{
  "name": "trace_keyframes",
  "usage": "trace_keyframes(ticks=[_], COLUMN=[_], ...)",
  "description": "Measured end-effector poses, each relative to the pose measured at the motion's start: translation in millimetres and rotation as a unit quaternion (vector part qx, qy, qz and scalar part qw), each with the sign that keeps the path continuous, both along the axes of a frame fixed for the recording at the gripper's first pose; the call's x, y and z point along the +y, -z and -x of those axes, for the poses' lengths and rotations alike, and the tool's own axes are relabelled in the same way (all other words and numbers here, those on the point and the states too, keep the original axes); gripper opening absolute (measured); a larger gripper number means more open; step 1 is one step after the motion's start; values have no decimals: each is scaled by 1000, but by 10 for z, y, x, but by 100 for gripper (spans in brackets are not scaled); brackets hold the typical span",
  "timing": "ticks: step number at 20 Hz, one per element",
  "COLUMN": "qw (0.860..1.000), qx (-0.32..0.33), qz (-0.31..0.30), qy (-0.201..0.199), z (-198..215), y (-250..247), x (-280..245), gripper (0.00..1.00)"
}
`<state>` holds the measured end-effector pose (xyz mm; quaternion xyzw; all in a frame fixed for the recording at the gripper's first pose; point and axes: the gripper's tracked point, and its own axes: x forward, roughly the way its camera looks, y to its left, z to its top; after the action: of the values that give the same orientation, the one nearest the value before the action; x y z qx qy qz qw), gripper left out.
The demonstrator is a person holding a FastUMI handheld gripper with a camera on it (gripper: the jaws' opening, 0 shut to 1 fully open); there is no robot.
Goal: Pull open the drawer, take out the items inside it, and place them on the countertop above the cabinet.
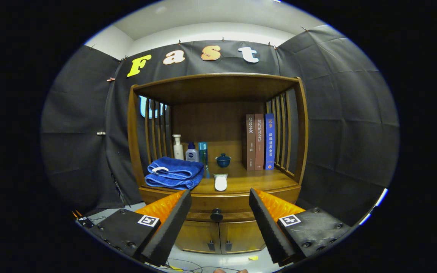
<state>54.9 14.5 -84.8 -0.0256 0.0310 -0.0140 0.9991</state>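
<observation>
A wooden cabinet (218, 94) stands ahead of me against the booth wall. Its drawer (218, 206) sits closed under the countertop (249, 181), with a dark round knob (216, 215) in the middle. My gripper (220, 200) is open and held back from the cabinet, the knob showing in the gap between the two fingers. Nothing is held. What lies inside the drawer is hidden.
On the countertop lie a folded blue towel (175, 173), a white oblong object (220, 182), a small blue lidded cup (223, 160), three bottles (191, 151) at the back left and three upright books (260, 141) at the right. Two lower doors (220, 237) sit beneath the drawer.
</observation>
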Motion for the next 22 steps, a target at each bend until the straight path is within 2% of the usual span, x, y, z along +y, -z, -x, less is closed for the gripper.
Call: trace_keyframes(ticks=[6, 13, 22], qw=[1000, 1000, 999], qx=[-5, -7, -17], qz=[3, -10, -28], qy=[-5, 11, 6], z=[362, 640, 765], y=[-253, -415, -447], x=[40, 24, 80], gripper=[99, 99, 98])
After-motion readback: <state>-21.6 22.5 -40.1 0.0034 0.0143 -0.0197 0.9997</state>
